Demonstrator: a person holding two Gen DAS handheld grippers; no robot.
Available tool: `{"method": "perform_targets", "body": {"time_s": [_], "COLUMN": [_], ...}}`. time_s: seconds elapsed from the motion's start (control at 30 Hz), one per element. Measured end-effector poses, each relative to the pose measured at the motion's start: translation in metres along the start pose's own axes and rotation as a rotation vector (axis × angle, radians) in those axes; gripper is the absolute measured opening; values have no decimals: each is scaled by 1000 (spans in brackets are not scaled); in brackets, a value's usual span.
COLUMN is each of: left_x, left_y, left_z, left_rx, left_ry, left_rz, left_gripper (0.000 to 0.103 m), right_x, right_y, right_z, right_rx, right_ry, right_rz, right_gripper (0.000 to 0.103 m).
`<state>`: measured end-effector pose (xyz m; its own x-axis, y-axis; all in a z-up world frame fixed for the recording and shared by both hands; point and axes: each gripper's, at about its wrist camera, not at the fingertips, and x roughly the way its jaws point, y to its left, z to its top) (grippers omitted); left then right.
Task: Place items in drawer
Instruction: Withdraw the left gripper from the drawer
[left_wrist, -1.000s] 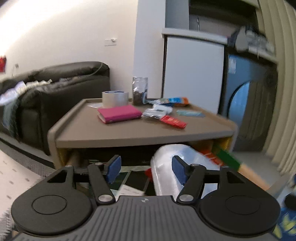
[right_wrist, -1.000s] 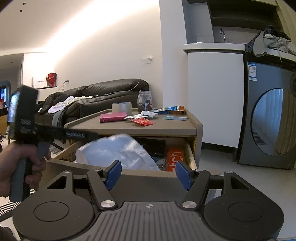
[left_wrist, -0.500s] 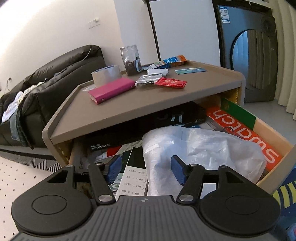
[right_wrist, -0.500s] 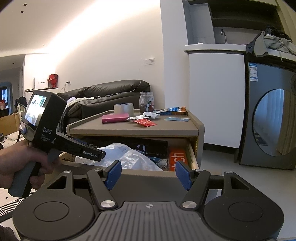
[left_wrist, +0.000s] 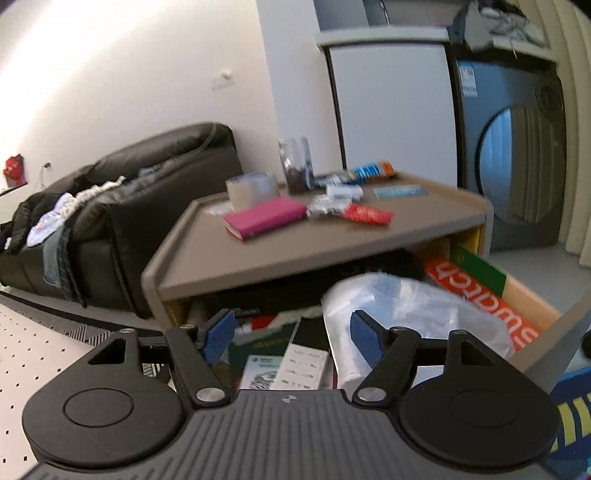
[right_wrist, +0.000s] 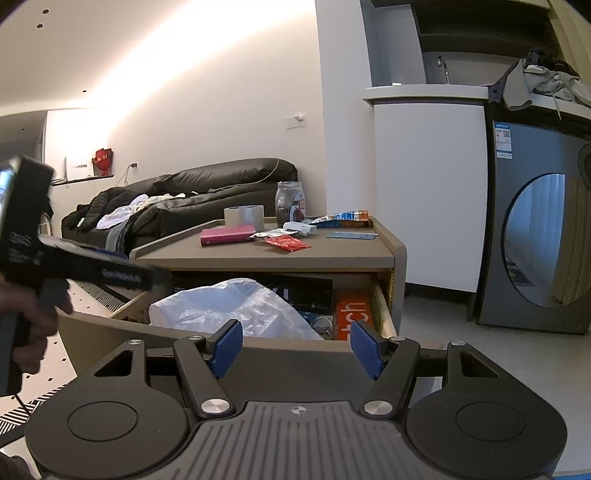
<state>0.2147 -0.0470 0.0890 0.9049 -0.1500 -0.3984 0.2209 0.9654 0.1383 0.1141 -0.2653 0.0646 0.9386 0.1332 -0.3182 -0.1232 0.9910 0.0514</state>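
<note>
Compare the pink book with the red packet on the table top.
The pink book is a thick, rigid block; the red packet is a thin, crinkled pouch. The book is larger and lies toward the sofa side beside the tape roll; the packet is smaller and lies nearer the middle, beside a silver wrapper. Both lie flat on the table top, not yet in the open drawer.

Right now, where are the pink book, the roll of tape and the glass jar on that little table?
pink book (right_wrist: 227, 235): right wrist view, middle of its cover.
roll of tape (right_wrist: 243, 215): right wrist view, its outer side wall.
glass jar (right_wrist: 290, 204): right wrist view, middle of its body.
</note>
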Motion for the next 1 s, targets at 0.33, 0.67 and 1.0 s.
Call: {"method": "perform_targets", "body": {"time_s": [0.33, 0.67, 1.0], "left_x": [-46, -75, -100], "left_y": [16, 22, 20], "left_z": [-13, -24, -34], "left_rx": [-69, -123, -143], "left_ry": [-99, -115, -132], "left_rz": [19, 13, 6], "left_gripper": [85, 85, 85], "right_x": [-12, -19, -19], "right_y": [10, 12, 25], "right_z": [-3, -13, -24], "right_rx": [7, 13, 9], "right_ry": [-12, 3, 33], "right_rz": [-3, -28, -27], "right_gripper": [68, 68, 68]}}
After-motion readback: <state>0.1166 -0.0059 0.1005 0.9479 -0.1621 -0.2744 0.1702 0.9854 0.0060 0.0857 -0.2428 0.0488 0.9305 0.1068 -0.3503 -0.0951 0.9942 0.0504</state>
